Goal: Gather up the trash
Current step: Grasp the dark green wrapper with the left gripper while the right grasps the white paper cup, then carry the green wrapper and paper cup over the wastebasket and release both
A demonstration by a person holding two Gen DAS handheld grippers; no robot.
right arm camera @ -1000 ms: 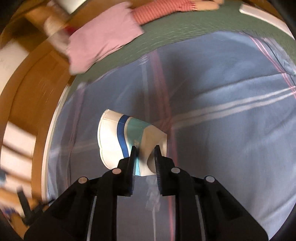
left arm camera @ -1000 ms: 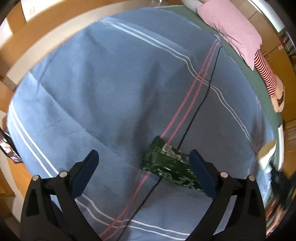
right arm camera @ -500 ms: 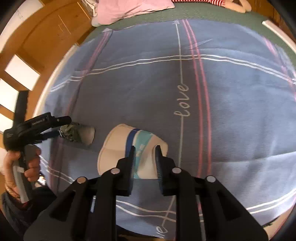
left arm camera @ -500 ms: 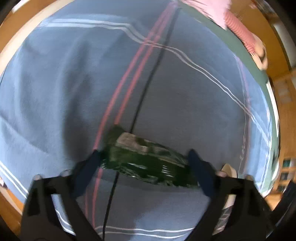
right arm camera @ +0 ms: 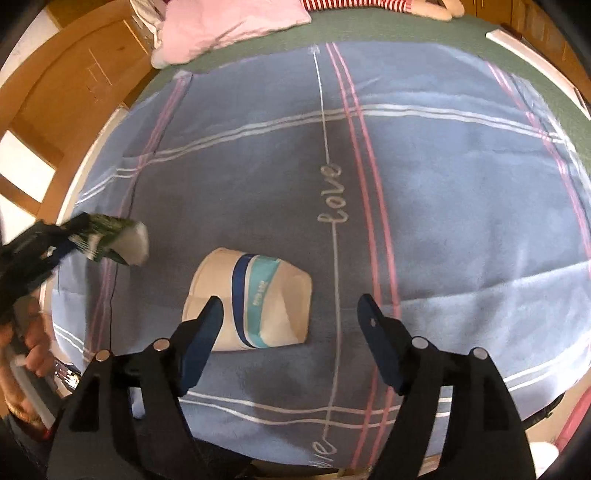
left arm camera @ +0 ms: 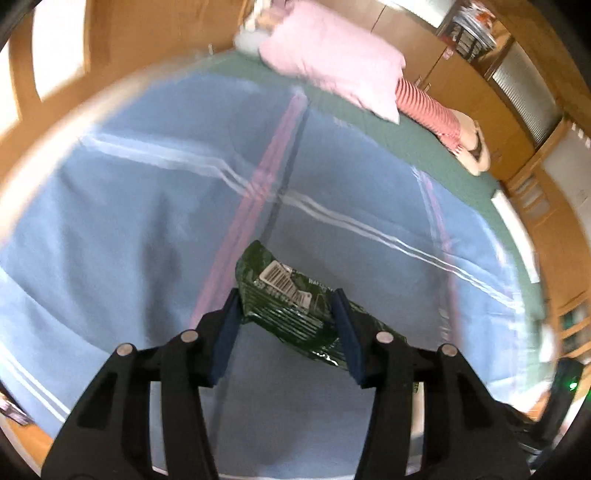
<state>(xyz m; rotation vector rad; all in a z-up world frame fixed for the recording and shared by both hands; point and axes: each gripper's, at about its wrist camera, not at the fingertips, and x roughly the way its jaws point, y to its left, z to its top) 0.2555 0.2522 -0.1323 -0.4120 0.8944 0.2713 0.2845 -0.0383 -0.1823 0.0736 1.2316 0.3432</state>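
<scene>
Lying flattened, paper cup [right arm camera: 255,299] sits between opening right tool [right arm camera: 290,308] jaws.

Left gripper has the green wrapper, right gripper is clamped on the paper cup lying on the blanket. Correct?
Not quite. The right gripper is not clamped on the paper cup: the right wrist view shows its jaws opening, apart from the cup lying on the blanket. The left gripper does have the green wrapper.

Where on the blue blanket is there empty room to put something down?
Free: the blanket right of the "love" writing, and the stretch up to the pink pillow. Crowded: the near left, with the paper cup and green wrapper.
</scene>
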